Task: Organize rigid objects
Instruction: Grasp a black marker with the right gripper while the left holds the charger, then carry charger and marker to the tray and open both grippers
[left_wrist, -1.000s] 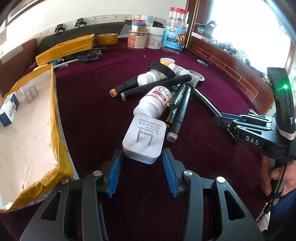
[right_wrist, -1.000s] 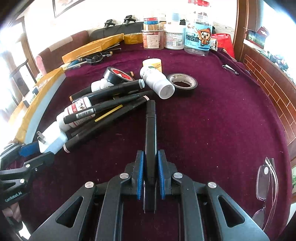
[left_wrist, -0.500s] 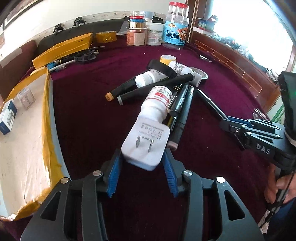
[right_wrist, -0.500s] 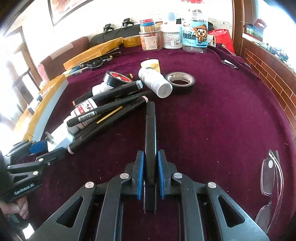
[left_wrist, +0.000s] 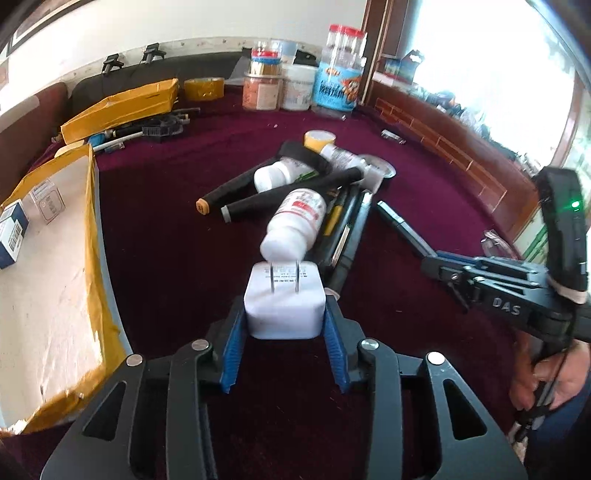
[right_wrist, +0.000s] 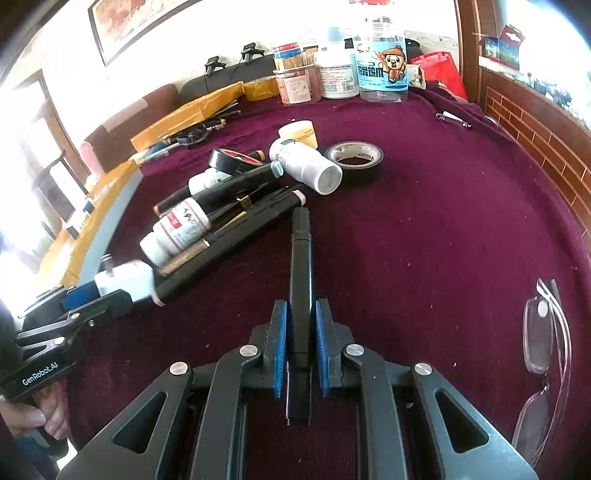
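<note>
A white plug adapter (left_wrist: 284, 302) sits between the blue pads of my left gripper (left_wrist: 284, 314), prongs pointing up and away. The jaws are closing and the pads press on its two sides. It touches the cap of a white pill bottle (left_wrist: 295, 221) in a pile of black markers, bottles and tape rolls on the dark red cloth. My right gripper (right_wrist: 299, 321) is shut on a black marker (right_wrist: 301, 258) that points forward toward the pile. The right wrist view shows the left gripper (right_wrist: 85, 295) with the adapter (right_wrist: 125, 280) at the left.
An open cardboard box (left_wrist: 92, 206) with small cartons lies at the left. Jars (left_wrist: 340, 70) and a yellow tape roll stand along the far edge. Black tape (right_wrist: 354, 162) lies by the pile. Eyeglasses (right_wrist: 546, 339) rest at the right. A hand (left_wrist: 546, 384) holds the right gripper.
The adapter lay flat ahead of the left jaws; now it is tipped up between the pads, which have narrowed onto it. The right gripper still holds the marker, barely moved.
</note>
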